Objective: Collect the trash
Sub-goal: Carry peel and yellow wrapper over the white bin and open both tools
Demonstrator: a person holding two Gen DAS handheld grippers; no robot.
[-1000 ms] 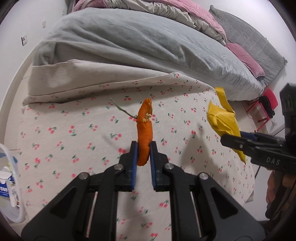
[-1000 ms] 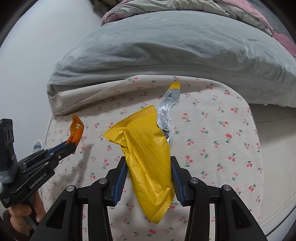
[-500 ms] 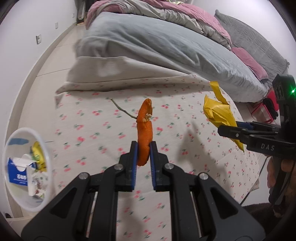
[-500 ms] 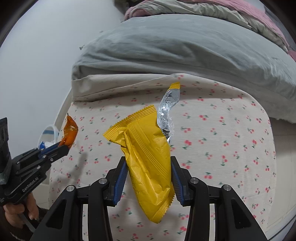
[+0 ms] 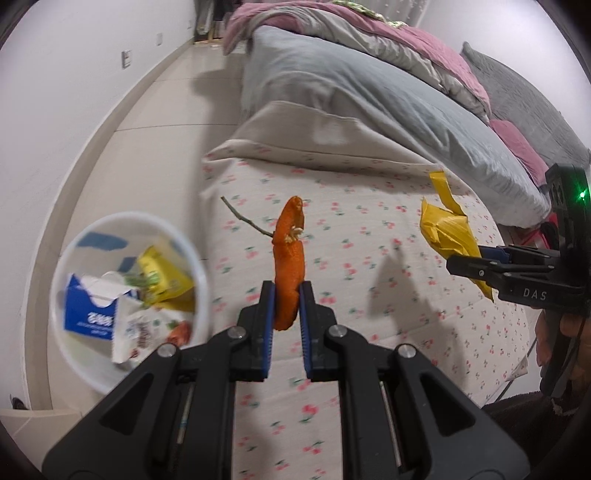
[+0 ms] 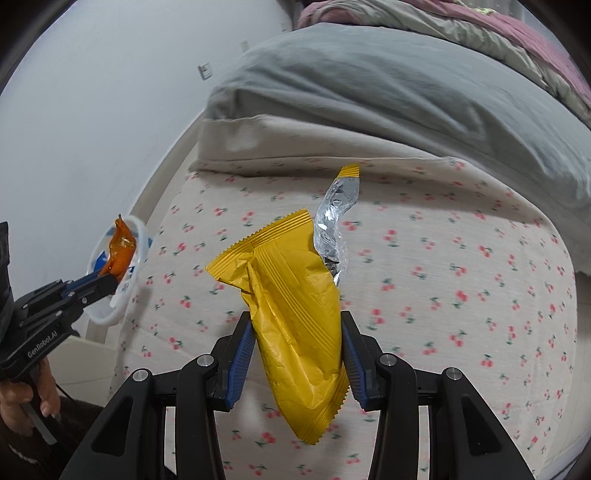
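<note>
My left gripper (image 5: 286, 295) is shut on an orange peel (image 5: 289, 258) and holds it upright above the cherry-print bed sheet (image 5: 369, 295). My right gripper (image 6: 297, 332) is shut on a torn yellow snack wrapper (image 6: 295, 306) with a silver inside. The wrapper also shows in the left wrist view (image 5: 448, 236), at the right. The left gripper and its peel (image 6: 120, 251) show at the left of the right wrist view. A white trash bin (image 5: 92, 365) with boxes and wrappers in it stands on the floor left of the bed. A thin twig (image 5: 243, 219) lies on the sheet.
A grey duvet (image 5: 369, 103) and pink bedding (image 5: 369, 33) cover the far part of the bed. A white wall (image 5: 55, 92) and tiled floor (image 5: 155, 122) run along the left. A red stool (image 5: 550, 225) is partly visible at the far right.
Both grippers have swung left with their trash held. The trash bin has come fully into the left wrist view, and its rim has appeared in the right wrist view.
</note>
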